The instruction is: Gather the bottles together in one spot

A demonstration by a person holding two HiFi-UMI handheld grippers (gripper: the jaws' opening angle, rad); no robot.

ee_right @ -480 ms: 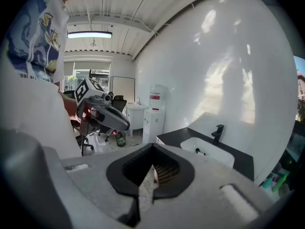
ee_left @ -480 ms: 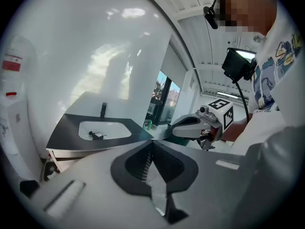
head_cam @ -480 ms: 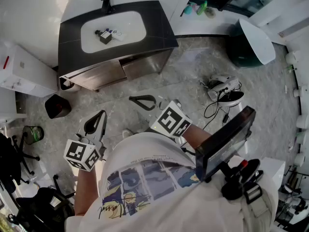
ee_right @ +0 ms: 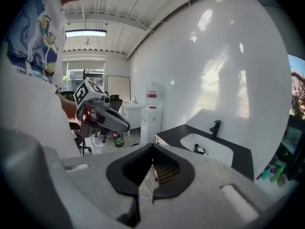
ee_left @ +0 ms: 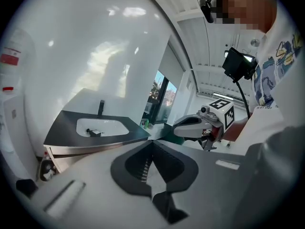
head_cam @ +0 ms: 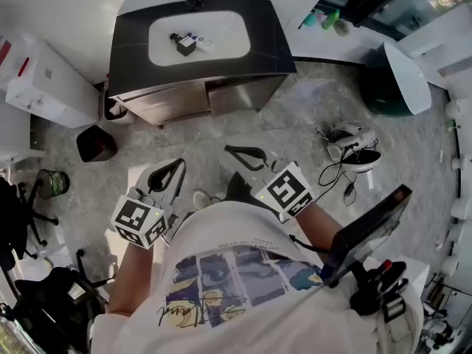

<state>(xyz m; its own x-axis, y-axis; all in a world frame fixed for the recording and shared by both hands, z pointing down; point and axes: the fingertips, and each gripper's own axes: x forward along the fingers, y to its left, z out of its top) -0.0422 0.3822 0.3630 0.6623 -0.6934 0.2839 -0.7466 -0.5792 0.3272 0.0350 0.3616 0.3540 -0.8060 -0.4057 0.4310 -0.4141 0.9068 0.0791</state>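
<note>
Our left claw (ee_left: pixel 152 141) and right claw (ee_right: pixel 153 144) are both closed tight, with nothing in them; well ahead of them, what look like small bottles (head_cam: pixel 193 43) lie in the sink (head_cam: pixel 230 41); green ones (head_cam: pixel 330 18) stand further right; closed claws could knock them over.

I see a white T-shirt (head_cam: pixel 243 234) with a blue-and-yellow print. At its ten and one o'clock, the grey left gripper (head_cam: pixel 179 165) and right gripper (head_cam: pixel 230 150) carry black-and-white marker cubes (head_cam: pixel 139 221).
</note>
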